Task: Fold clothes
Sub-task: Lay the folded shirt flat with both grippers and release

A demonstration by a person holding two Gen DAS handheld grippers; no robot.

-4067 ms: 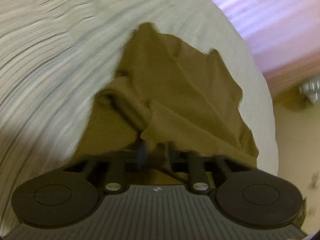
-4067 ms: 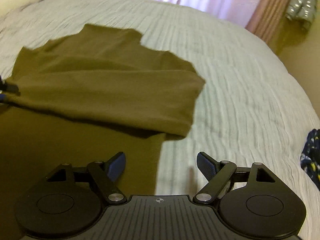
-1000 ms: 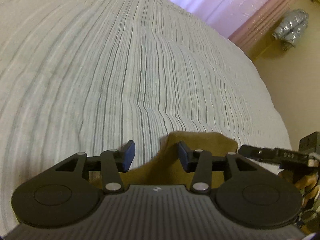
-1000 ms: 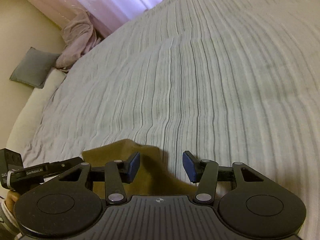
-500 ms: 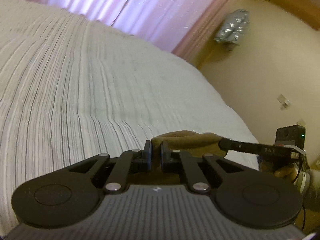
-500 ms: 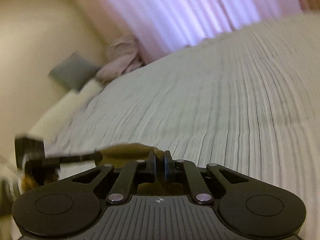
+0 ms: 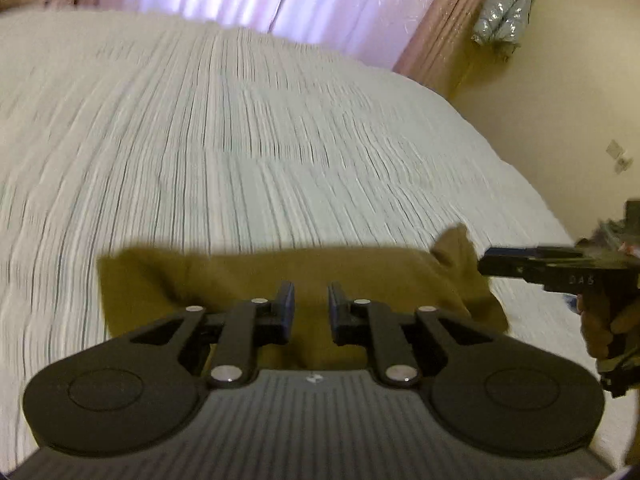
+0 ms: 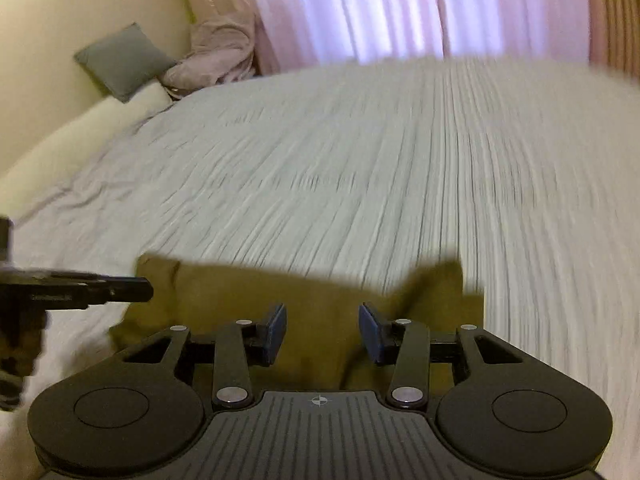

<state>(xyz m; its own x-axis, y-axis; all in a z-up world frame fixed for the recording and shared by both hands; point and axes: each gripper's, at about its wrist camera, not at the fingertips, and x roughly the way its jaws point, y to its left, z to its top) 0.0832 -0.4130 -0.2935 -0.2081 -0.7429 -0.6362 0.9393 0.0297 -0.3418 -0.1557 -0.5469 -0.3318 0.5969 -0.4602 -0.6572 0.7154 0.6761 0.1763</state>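
Note:
An olive-brown garment (image 7: 248,276) lies folded as a flat band on the striped white bedspread (image 7: 240,140), just ahead of both grippers. My left gripper (image 7: 311,308) is open, its blue pads a small gap apart above the cloth, holding nothing. My right gripper (image 8: 322,332) is open wider above the same garment (image 8: 320,292), also empty. The right gripper also shows at the right edge of the left wrist view (image 7: 532,266), beside a raised cloth corner. The left gripper shows at the left edge of the right wrist view (image 8: 120,290).
Pink curtains (image 8: 400,8) hang behind the bed. A grey pillow (image 8: 120,62) and a bundled pinkish blanket (image 8: 216,56) lie at the far left. A silver bag (image 7: 500,8) hangs on the cream wall at right. The bed's right edge (image 7: 532,200) is near.
Both grippers were shut on the garment's edge half a second ago; now both have opened and let it go. The garment lies laid out flat on the bed.

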